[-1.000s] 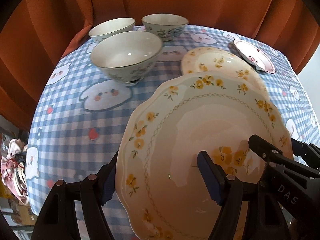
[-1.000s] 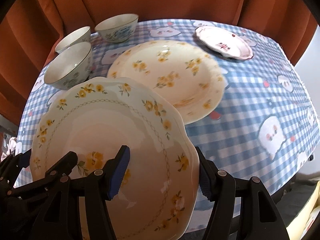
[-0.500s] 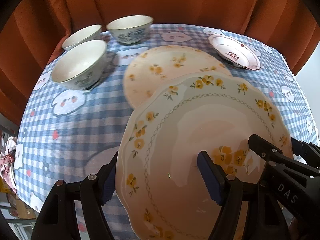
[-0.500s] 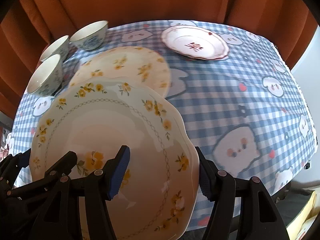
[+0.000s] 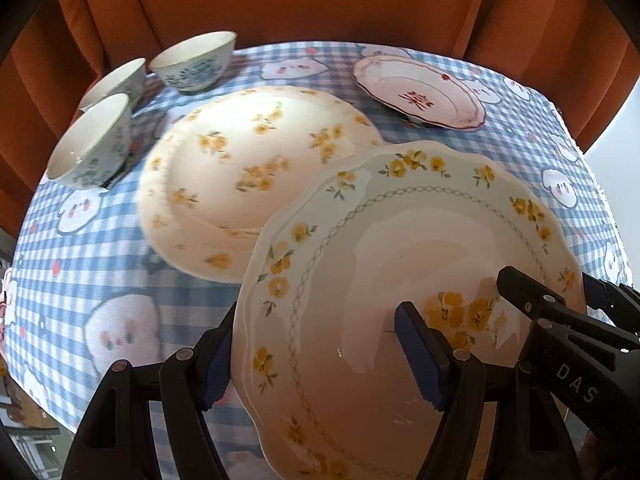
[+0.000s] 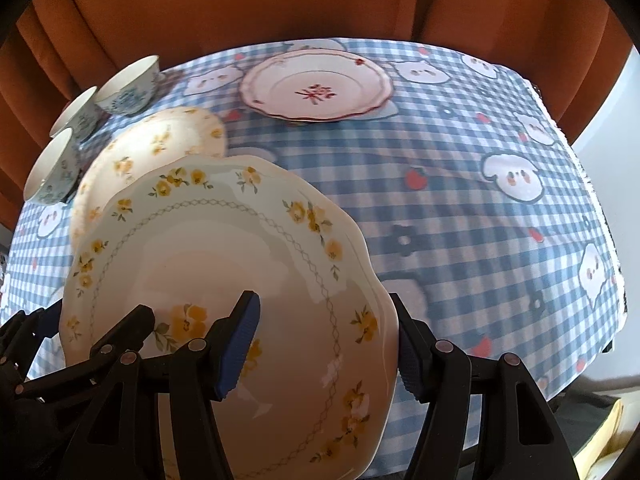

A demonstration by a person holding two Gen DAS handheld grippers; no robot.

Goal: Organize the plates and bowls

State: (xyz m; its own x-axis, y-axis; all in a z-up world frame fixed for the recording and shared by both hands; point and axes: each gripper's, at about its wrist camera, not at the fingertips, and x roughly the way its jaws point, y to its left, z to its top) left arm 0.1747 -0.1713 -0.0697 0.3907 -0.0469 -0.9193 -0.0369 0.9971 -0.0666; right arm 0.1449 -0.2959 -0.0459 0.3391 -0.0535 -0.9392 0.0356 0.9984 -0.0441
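left tool (image 5: 316, 354): black, blue pads | silver screws | "DAS" lettering

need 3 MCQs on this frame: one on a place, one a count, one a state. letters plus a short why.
1. Where do the bowls stand? A. far left of the table B. far right C. stacked on a plate
2. How many bowls? A. two B. three C. five
3. The plate with the yellow flower rim is: A. flat on the cloth B. held by both tongs C. inside a bowl

A: the bowls cluster at the far left by the curtain.
B: three bowls show.
B: the left tongs and right tongs each clamp an edge of the plate, lifted off the tablecloth.
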